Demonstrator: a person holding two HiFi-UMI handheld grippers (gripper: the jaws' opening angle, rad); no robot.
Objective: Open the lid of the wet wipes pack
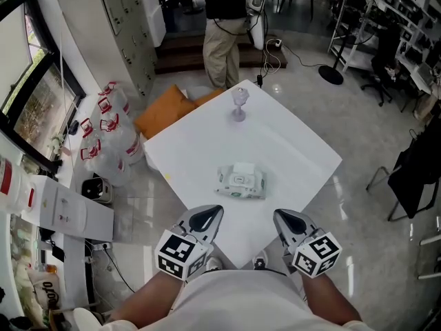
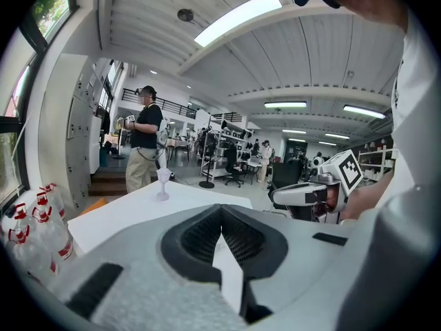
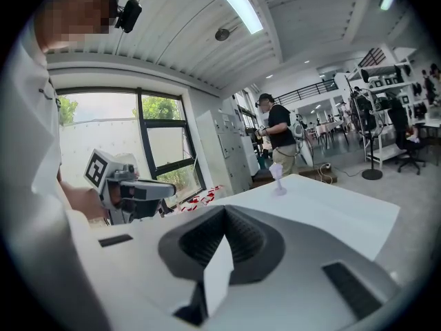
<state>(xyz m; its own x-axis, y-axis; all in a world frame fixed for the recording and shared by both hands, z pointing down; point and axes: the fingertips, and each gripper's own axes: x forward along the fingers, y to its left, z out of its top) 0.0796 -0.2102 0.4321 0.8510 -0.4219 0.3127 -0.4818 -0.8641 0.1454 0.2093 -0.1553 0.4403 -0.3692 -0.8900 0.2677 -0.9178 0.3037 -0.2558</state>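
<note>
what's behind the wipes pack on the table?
One clear stemmed glass, upright near the far corner of the white table, well apart from the wet wipes pack. Nothing between them is covered.

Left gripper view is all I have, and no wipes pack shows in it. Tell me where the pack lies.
Observer: The soft white-and-green wet wipes pack lies flat near the middle of the white square table.
Operator: Report its lid.
Observer: The white lid on top looks flat, not lifted.
Operator: Give the right gripper's state.
Observer: The right gripper has its tongs shut and empty, over the table's near corner.
</note>
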